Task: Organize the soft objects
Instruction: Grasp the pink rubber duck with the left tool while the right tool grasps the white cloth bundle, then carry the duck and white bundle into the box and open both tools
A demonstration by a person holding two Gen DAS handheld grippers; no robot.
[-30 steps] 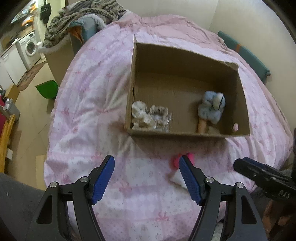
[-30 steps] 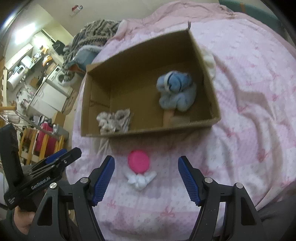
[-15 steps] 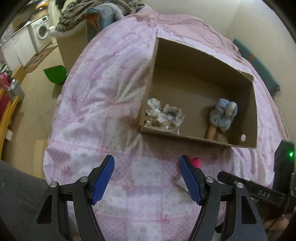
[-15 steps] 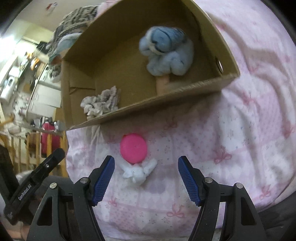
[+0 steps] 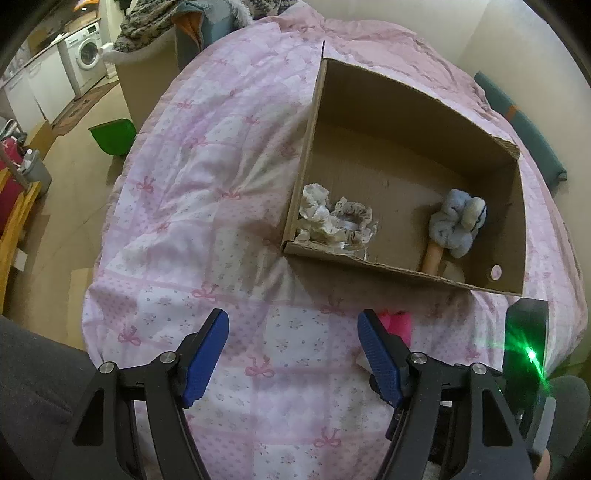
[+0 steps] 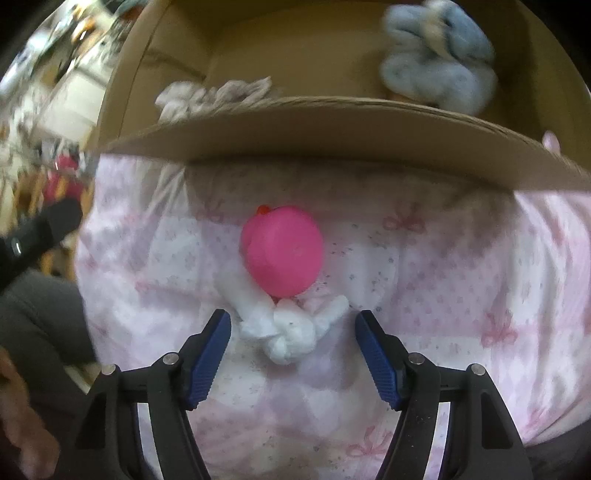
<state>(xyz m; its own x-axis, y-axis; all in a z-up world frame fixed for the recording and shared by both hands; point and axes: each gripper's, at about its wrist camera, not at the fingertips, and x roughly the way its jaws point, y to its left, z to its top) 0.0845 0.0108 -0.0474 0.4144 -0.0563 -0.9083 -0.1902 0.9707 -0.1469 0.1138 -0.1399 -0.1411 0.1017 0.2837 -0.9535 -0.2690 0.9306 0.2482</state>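
Observation:
A pink and white soft toy (image 6: 282,258) lies on the pink quilt (image 6: 424,314) just in front of the cardboard box (image 6: 332,122). My right gripper (image 6: 293,347) is open, low over the quilt, its jaws either side of the toy's white tail end (image 6: 291,328). The box holds a blue plush toy (image 5: 458,225) and a pale frilly cloth bundle (image 5: 332,218). My left gripper (image 5: 293,350) is open and empty above the quilt, left of the pink toy (image 5: 397,325), which its right finger partly hides.
The bed's left edge drops to the floor, where a green bin (image 5: 110,134) and a washing machine (image 5: 83,59) stand. A heap of blankets (image 5: 155,22) lies beyond the bed. The right gripper's body with a green light (image 5: 526,350) sits at the lower right.
My right gripper has moved down and forward, so the pink toy now lies right at its open jaws. The left gripper has drifted left and stayed open.

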